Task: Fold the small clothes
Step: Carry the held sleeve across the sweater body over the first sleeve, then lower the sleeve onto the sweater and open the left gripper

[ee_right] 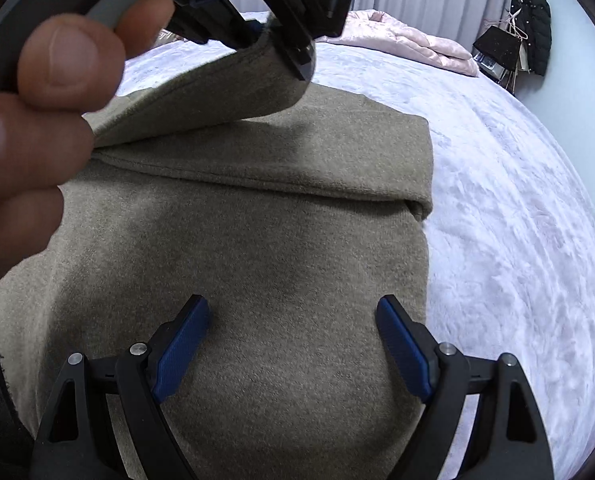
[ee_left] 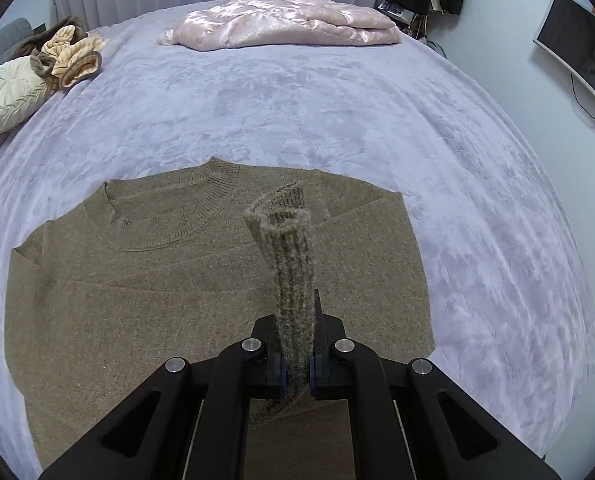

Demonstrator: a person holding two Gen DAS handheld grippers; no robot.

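A brown knitted sweater [ee_left: 169, 280] is spread flat on a bed covered by a lilac blanket [ee_left: 297, 112], its neckline lying toward eleven o'clock in the left wrist view. The ribbed cuff of a sleeve [ee_left: 291, 264] is pinched by the left gripper [ee_left: 296, 372], whose jaws are pressed together on the knit, and the cuff stands up from them toward twelve o'clock above the body of the garment. In the right wrist view the same sleeve is seen lifted and drawn across the chest from about twelve o'clock, with a folded edge of the sweater running across the middle toward three o'clock. The hand [ee_right: 29, 128] carrying the left gripper fills the nine to eleven o'clock part of that view. The right gripper [ee_right: 293, 344] is held spread wide over the lower body of the sweater, its blue pads [ee_right: 181, 352] apart and nothing caught between them. A pink quilt [ee_left: 289, 20] is seen at twelve o'clock on the far side of the bed, a cream cushion [ee_left: 5, 96] at ten o'clock, and a heap of beige clothes [ee_left: 69, 56] just beside it.
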